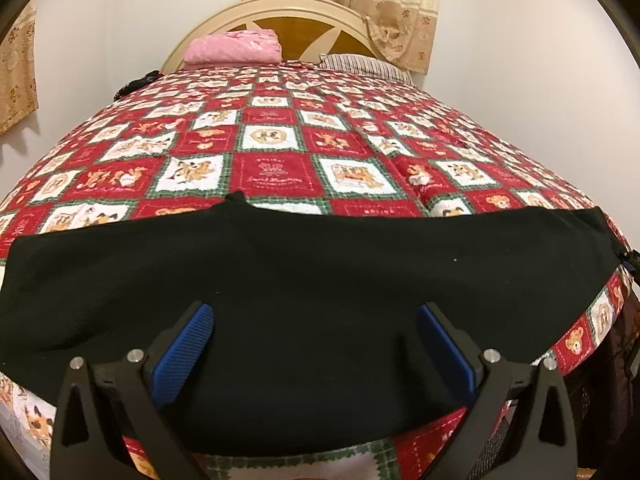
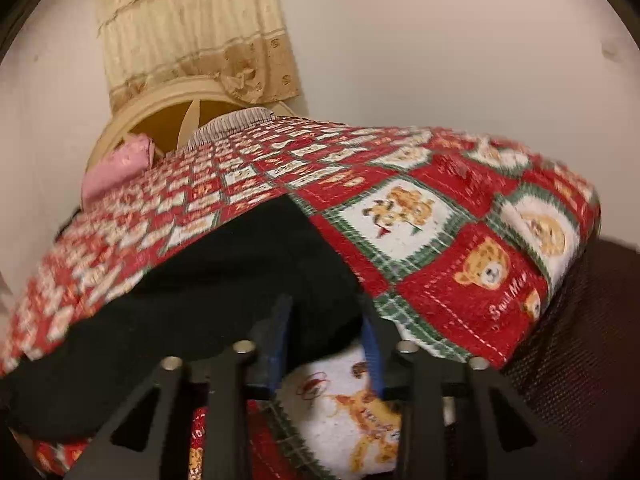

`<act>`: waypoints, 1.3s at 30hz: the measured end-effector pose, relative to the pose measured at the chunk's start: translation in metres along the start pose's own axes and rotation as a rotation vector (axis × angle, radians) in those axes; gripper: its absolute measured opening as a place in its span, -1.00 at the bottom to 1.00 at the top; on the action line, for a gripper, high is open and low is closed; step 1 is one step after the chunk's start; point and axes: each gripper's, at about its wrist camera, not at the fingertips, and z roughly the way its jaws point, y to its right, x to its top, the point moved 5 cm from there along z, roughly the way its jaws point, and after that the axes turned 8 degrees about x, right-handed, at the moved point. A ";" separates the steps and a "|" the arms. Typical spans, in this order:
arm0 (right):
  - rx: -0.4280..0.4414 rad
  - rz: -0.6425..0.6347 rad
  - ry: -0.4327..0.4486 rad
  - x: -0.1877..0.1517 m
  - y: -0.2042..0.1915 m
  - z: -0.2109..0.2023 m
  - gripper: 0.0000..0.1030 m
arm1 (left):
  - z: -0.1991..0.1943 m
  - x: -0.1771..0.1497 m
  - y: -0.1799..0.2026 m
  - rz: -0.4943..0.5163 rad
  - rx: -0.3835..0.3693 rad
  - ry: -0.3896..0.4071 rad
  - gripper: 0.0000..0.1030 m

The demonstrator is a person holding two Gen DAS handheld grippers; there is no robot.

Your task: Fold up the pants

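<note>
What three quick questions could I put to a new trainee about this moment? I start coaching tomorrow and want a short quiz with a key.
1. True or false: the left gripper has its fingers spread wide above the black pants.
2. Multiple choice: the pants lie on A) a bare wooden floor, B) a red checked bedspread with bear pictures, C) a metal tray.
3. Fill in: the folded item by the headboard is coloured ____.

Key: 1 true. 2 B. 3 pink; it is the pink cloth. The right gripper, fingers partly open, sits at the pants' edge.
</note>
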 end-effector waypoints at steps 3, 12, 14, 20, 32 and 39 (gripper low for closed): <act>0.067 0.063 -0.006 0.005 0.002 -0.004 -0.74 | -0.004 0.001 -0.008 -0.019 0.002 0.009 1.00; 0.388 -0.219 0.027 0.011 -0.166 -0.036 -0.75 | -0.008 0.004 -0.026 -0.073 0.003 0.023 1.00; 0.447 -0.276 -0.010 -0.006 -0.205 -0.031 -0.75 | -0.008 0.003 -0.026 -0.079 -0.004 0.022 1.00; 0.612 -0.442 -0.173 -0.097 -0.312 0.002 -0.75 | -0.013 0.003 -0.032 -0.074 0.000 0.041 1.00; 0.637 -0.683 -0.259 -0.191 -0.362 0.008 -0.75 | -0.005 -0.004 -0.047 -0.098 0.007 0.028 1.00; 0.681 -0.723 -0.322 -0.202 -0.362 0.007 -0.29 | -0.006 -0.006 -0.042 -0.064 0.002 0.024 1.00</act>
